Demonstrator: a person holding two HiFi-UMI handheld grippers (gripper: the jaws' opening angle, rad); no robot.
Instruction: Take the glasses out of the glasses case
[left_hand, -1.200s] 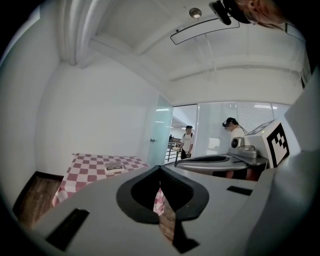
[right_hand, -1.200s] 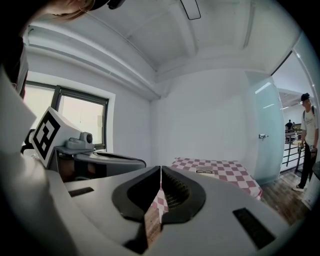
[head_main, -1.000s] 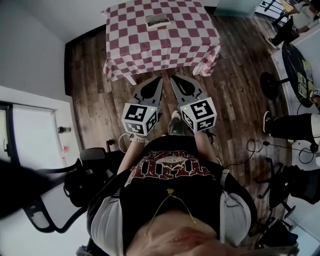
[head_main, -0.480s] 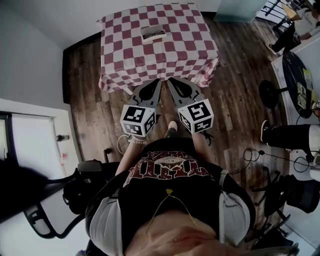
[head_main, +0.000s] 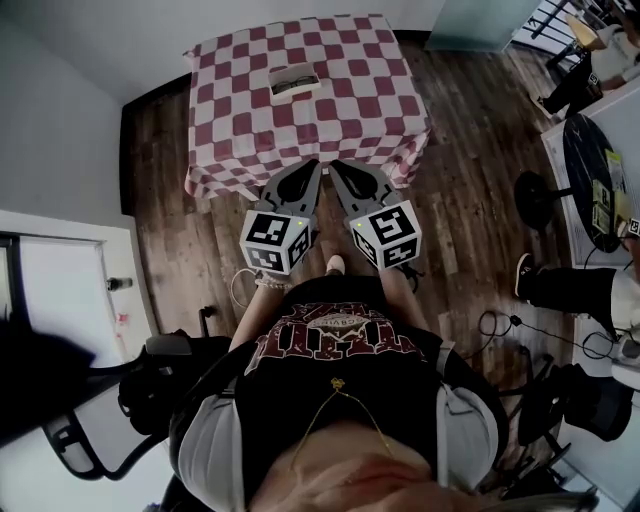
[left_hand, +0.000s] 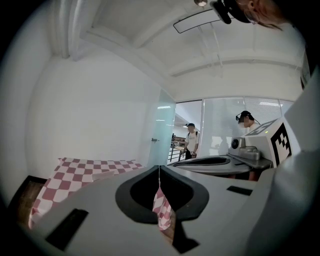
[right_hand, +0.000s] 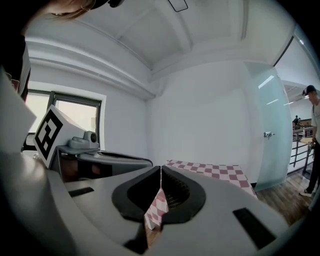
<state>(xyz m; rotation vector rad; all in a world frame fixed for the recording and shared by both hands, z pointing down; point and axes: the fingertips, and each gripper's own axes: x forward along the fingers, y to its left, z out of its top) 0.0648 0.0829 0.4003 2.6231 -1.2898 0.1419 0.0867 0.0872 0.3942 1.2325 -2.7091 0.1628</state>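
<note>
The case (head_main: 294, 79) lies on the checked table (head_main: 350, 110), well ahead of both claws and a little to the left of the line they point along. It sits towards the far side of the cloth. Its long axis runs across the claws' line, left to right, with the right end turned slightly away. Its middle looks dark inside a pale rim. That may be the glasses lying in an open case, but it is too small to tell, and which way the opening or hinge faces cannot be read.

The left claw (head_main: 316, 164) and right claw (head_main: 333, 165) hang side by side over the near table edge, almost touching at the tips. In each gripper view the jaws are pressed together on nothing, with only cloth and floor showing past them.

Several things could go wrong from here. Arriving with the jaws pressed together would shove the light case along the cloth, perhaps towards the far edge. The loose cloth could drag or ruck under a claw. If one claw does not steady the case, lifting the glasses could carry it up too. A hard pinch on a thin arm or lens could bend or mark it.
</note>
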